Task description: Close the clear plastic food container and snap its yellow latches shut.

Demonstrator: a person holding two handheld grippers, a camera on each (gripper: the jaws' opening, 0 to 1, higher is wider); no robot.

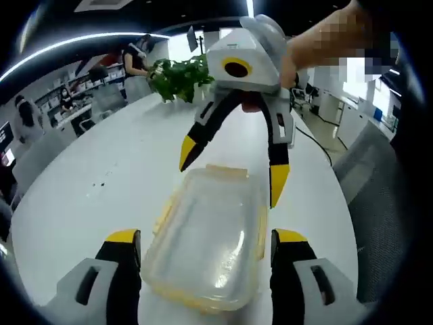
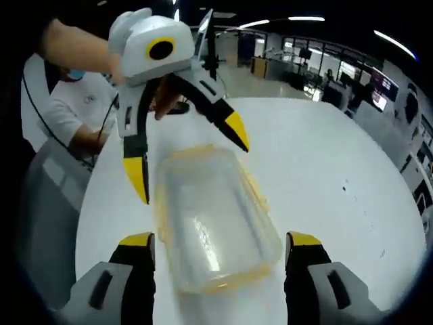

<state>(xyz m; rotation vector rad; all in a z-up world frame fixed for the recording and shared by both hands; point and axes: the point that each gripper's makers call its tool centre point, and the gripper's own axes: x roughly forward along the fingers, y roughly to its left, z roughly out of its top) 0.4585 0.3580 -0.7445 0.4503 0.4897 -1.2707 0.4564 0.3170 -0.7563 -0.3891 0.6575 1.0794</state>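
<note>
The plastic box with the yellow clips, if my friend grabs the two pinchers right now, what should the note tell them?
Left gripper: open, jaws either side of the near end of the clear container, not squeezing it.
Right gripper: open, jaws either side of the opposite end.
The container lies flat on the white table, lid already on top.
Yellow latches run along the edges; I cannot tell whether any are snapped.
Done: lid placed. Left: check each latch and press it down until it clicks.
</note>
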